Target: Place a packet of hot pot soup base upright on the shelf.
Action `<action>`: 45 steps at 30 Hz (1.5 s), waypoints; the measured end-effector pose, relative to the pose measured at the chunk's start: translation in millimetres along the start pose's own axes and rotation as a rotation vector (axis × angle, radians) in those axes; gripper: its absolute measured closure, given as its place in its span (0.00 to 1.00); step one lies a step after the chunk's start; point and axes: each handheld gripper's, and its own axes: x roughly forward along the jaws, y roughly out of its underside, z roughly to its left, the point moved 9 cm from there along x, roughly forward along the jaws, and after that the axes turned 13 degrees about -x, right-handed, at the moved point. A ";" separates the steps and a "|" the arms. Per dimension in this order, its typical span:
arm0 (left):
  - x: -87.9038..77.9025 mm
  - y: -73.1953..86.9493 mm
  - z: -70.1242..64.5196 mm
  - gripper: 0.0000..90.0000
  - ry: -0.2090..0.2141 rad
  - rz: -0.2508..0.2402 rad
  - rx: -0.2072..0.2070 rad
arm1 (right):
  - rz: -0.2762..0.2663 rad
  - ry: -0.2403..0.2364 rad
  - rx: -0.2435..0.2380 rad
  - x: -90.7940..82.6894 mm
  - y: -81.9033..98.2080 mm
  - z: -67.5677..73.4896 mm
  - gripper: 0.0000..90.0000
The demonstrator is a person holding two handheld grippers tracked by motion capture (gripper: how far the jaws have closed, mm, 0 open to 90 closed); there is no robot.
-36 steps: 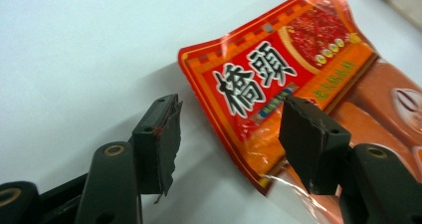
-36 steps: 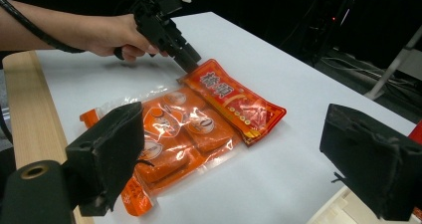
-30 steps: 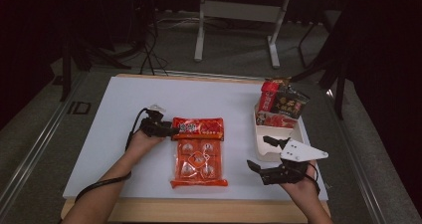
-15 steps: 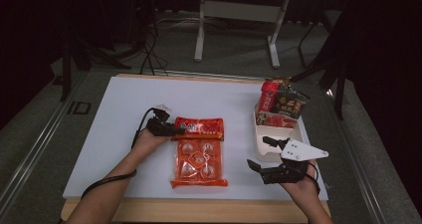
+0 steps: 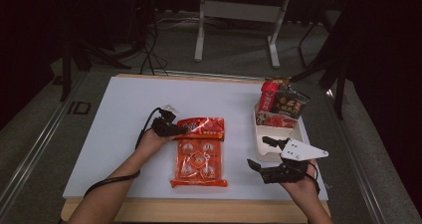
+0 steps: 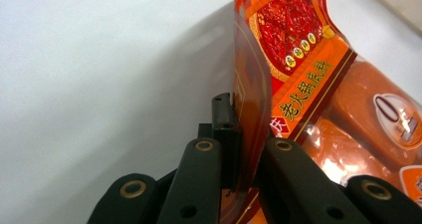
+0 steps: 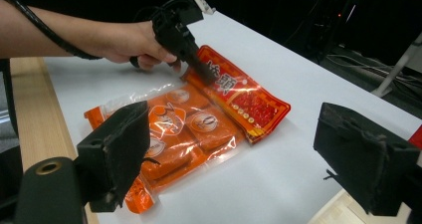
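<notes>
We see the red-and-orange plastic snack pouch [image 6: 293, 79] lying near the middle of the white worktop [image 5: 114, 114], its left end lifted a little and pinched between the jaws of the left gripper [image 5: 175, 130], which have just been closing on it. Its front edge overlaps the clear orange bag of individually wrapped round pieces [image 5: 198, 163], which lies flat and reaches toward the worktop's near edge. The right gripper [image 5: 266, 154] hangs near the worktop's near right corner with its jaws spread wide and nothing between them. Just beyond it, along the right edge, stands the white rectangular plastic tray [image 5: 271, 149]; its far half holds upright red and dark snack packets [image 5: 278, 104], its near half is bare.
</notes>
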 end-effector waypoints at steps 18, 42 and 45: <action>-36.0 -13.1 -24.4 0.99 0.032 -0.091 0.035 | -0.025 0.000 0.009 -2.2 -5.5 -1.3 0.11; -78.6 -23.6 -68.0 0.99 0.106 -0.167 0.127 | 0.048 0.018 0.083 14.5 -6.7 -21.8 0.15; -83.4 -24.2 -74.5 0.99 0.122 -0.175 0.140 | 0.036 0.014 0.095 17.6 -10.1 -27.1 0.16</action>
